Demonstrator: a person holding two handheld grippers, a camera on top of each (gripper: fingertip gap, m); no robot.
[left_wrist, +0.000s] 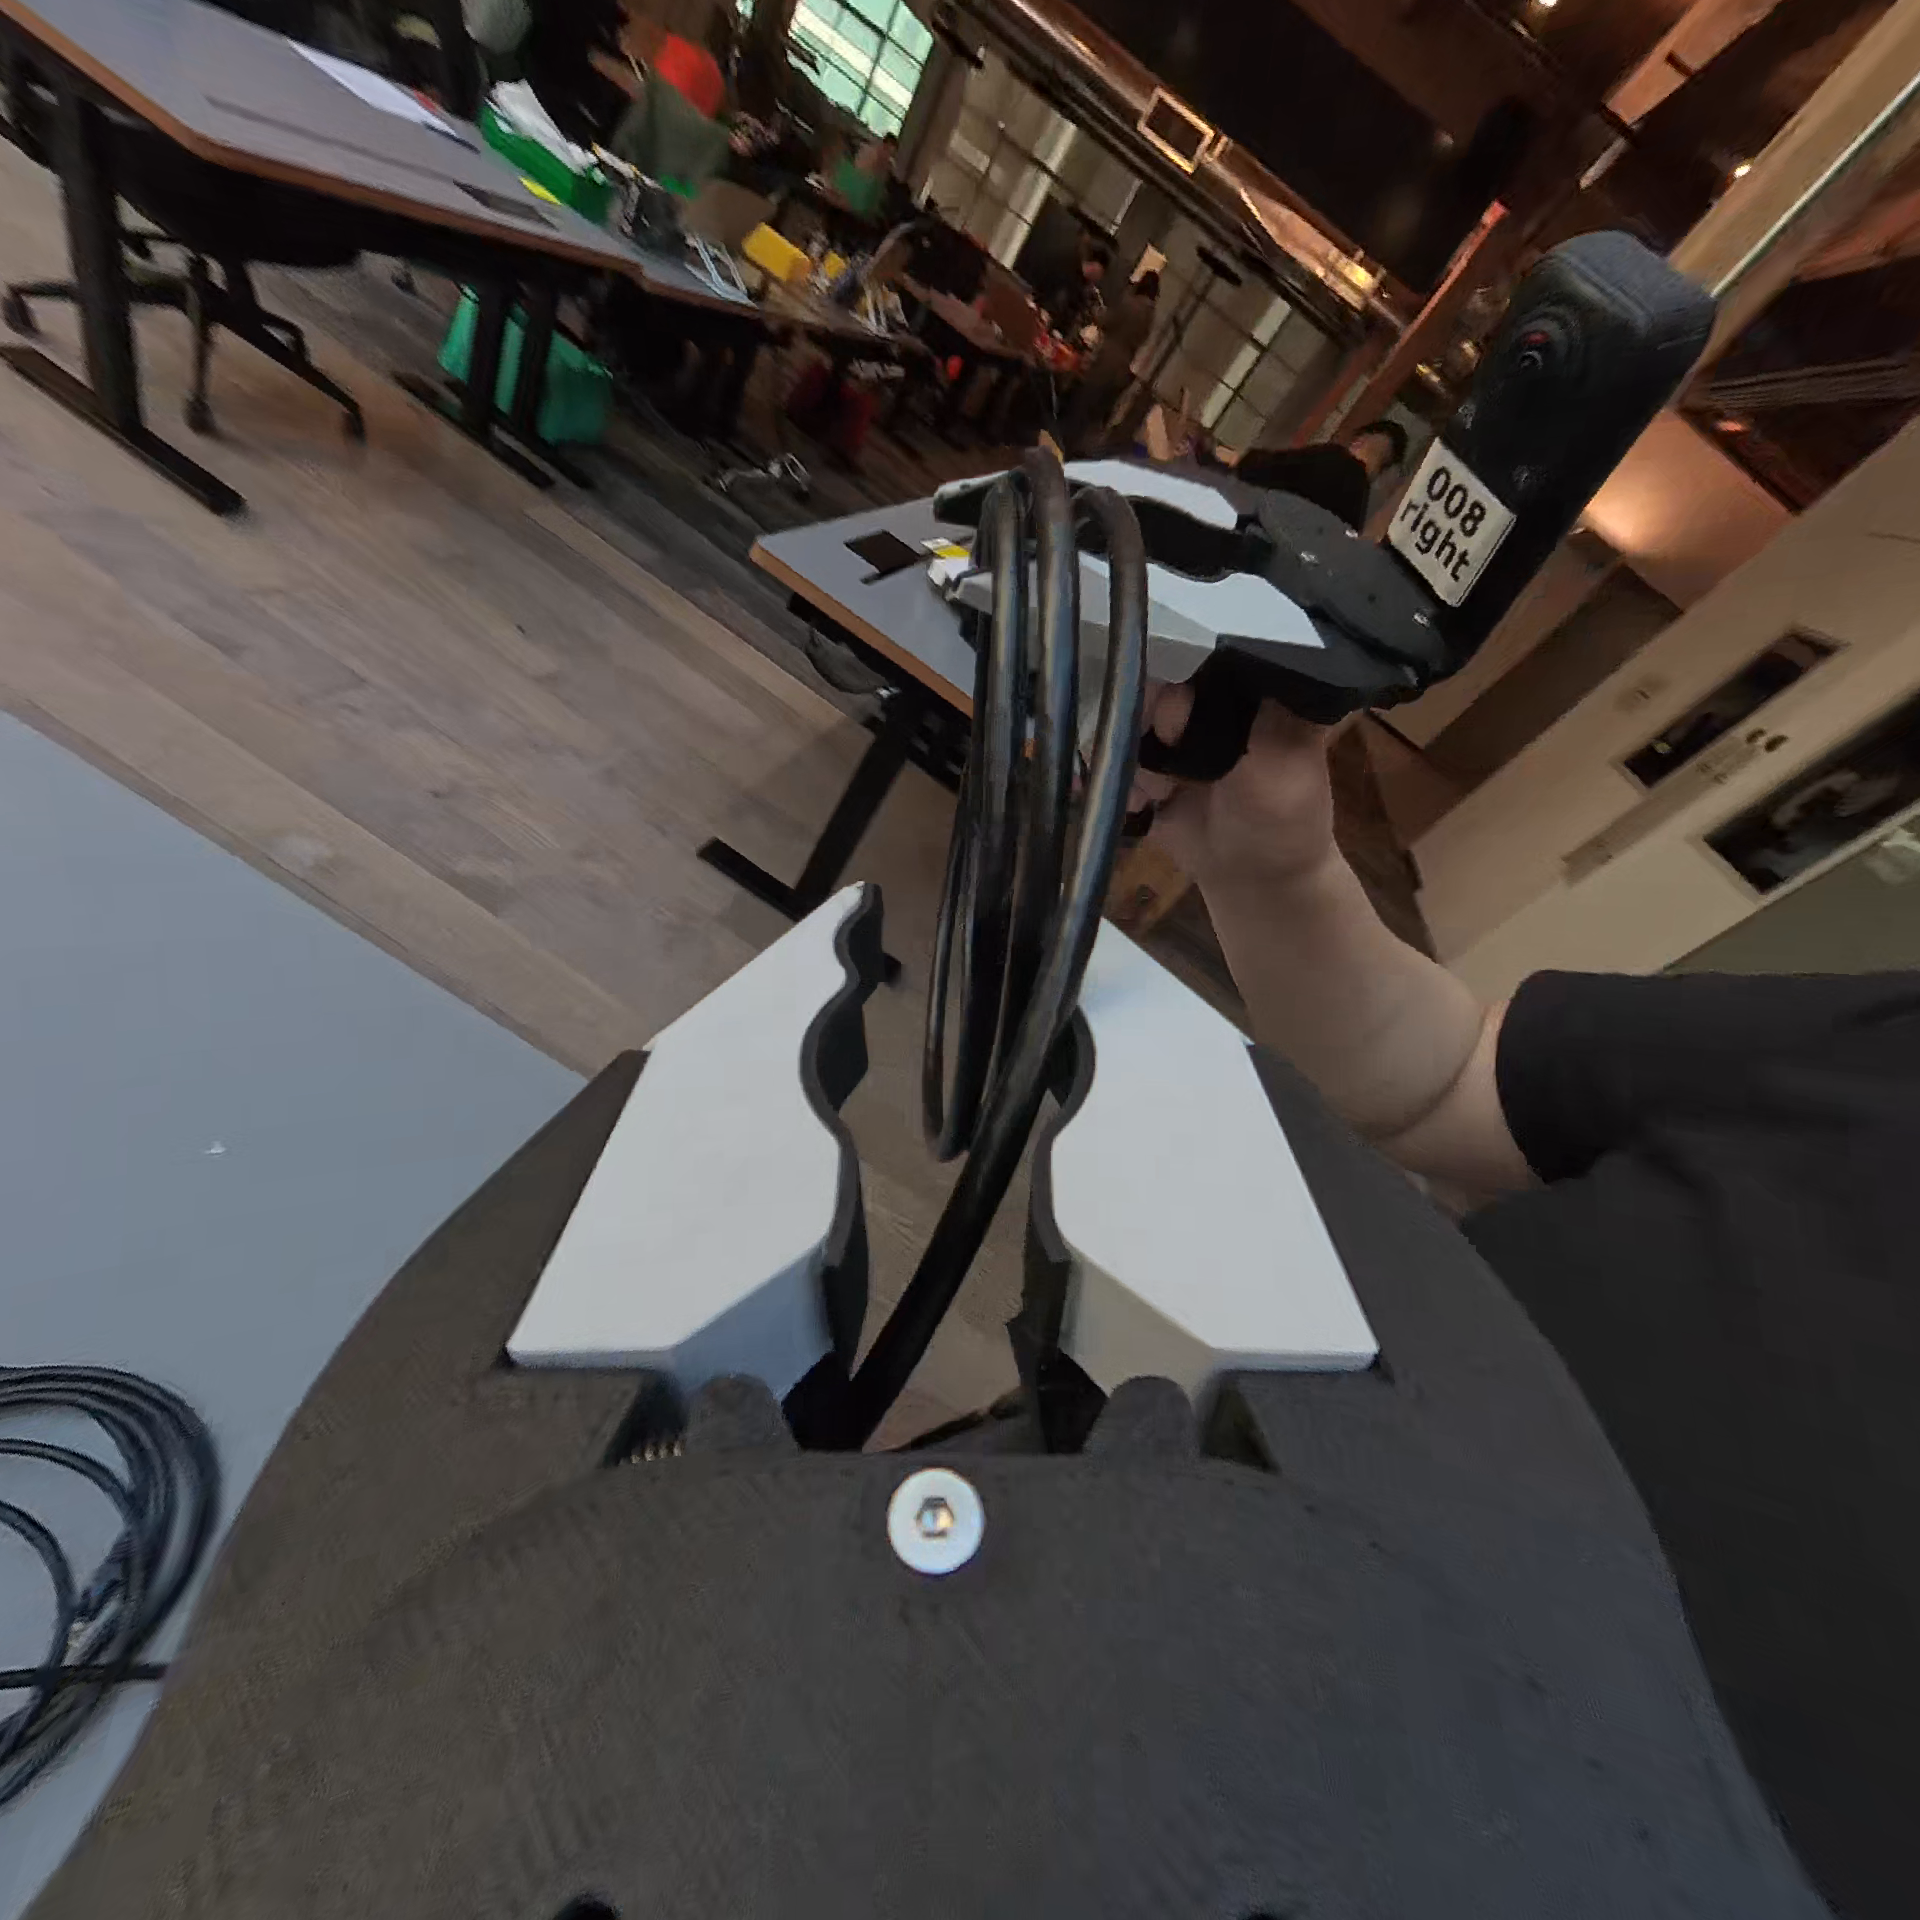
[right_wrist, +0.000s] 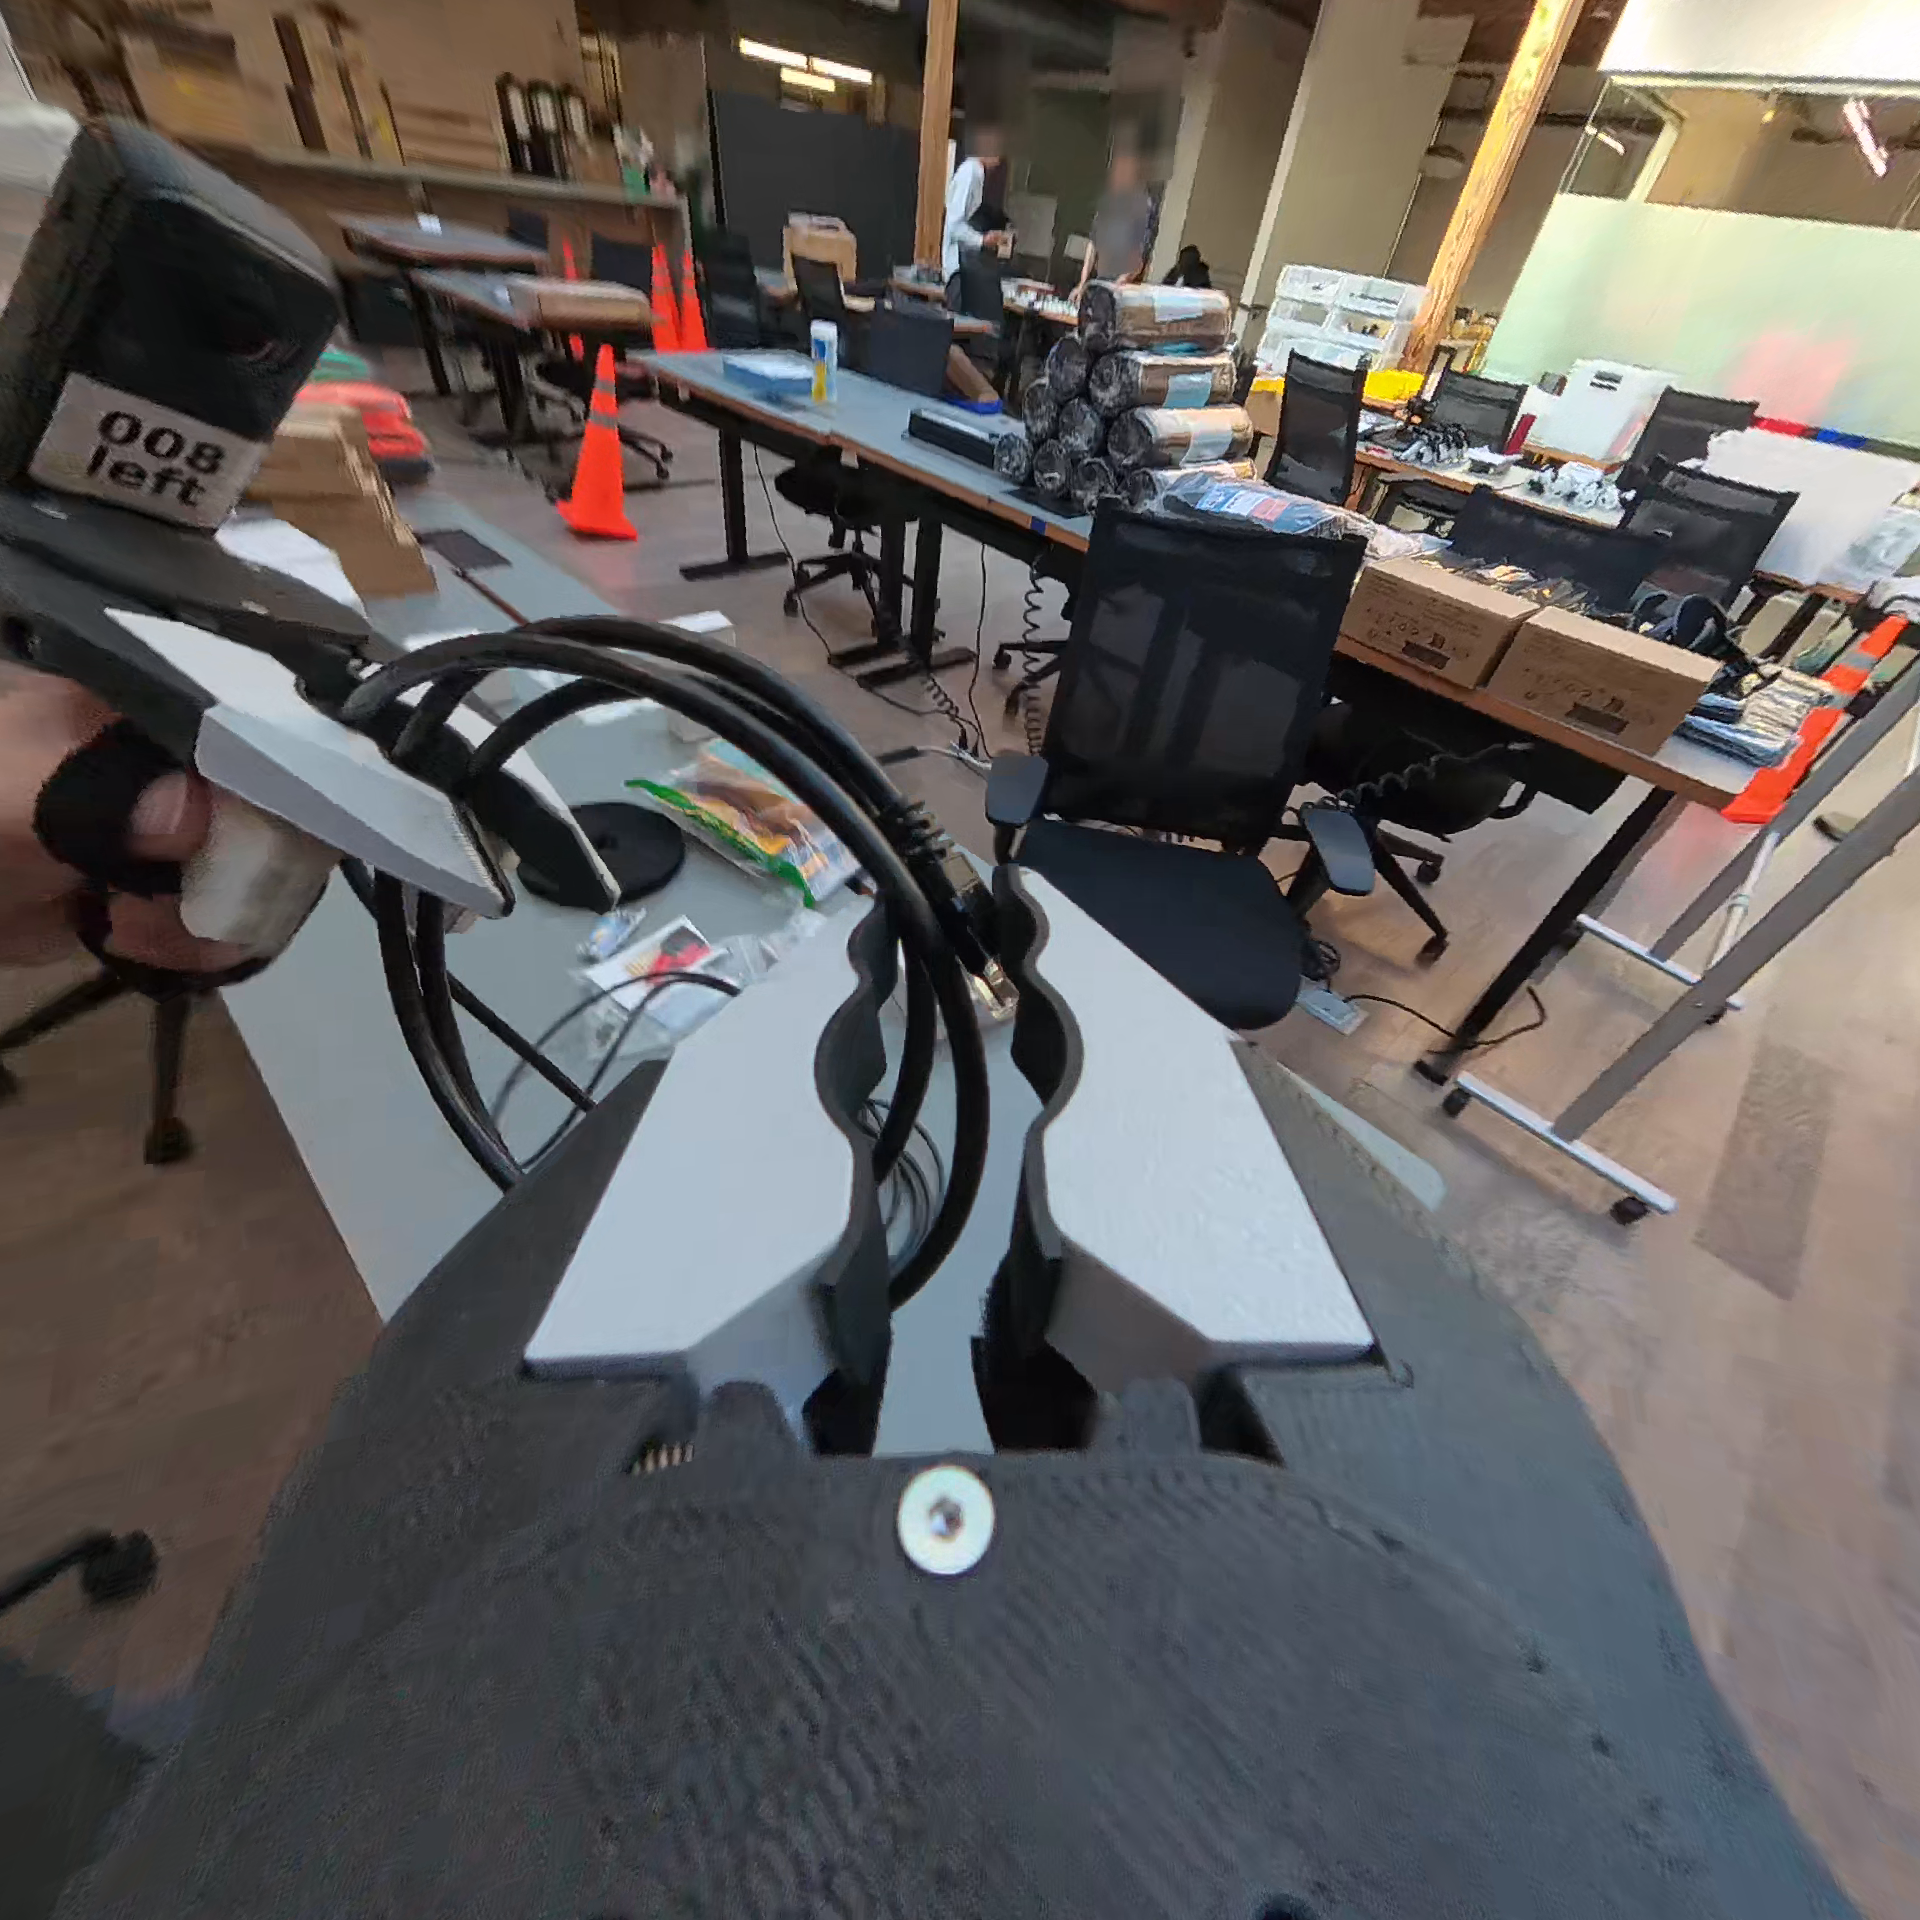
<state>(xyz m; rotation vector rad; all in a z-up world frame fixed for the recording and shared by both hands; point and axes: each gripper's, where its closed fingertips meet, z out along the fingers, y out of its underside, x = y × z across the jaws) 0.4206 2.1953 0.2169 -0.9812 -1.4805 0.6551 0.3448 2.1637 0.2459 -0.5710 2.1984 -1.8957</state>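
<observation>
1. Black and glossy, the coiled cable hangs in loops in the air between our two grippers, above the grey surface.
2. We see a clear-tipped plug at one end, pointing down between the right fingers.
3. Each gripper's camera housing carries a white label; its writing we leave unread.
4. Coil's long axis runs gripper to gripper.
5. Left gripper jaws stand apart, strands passing between; right gripper jaws likewise apart around the loops.
</observation>
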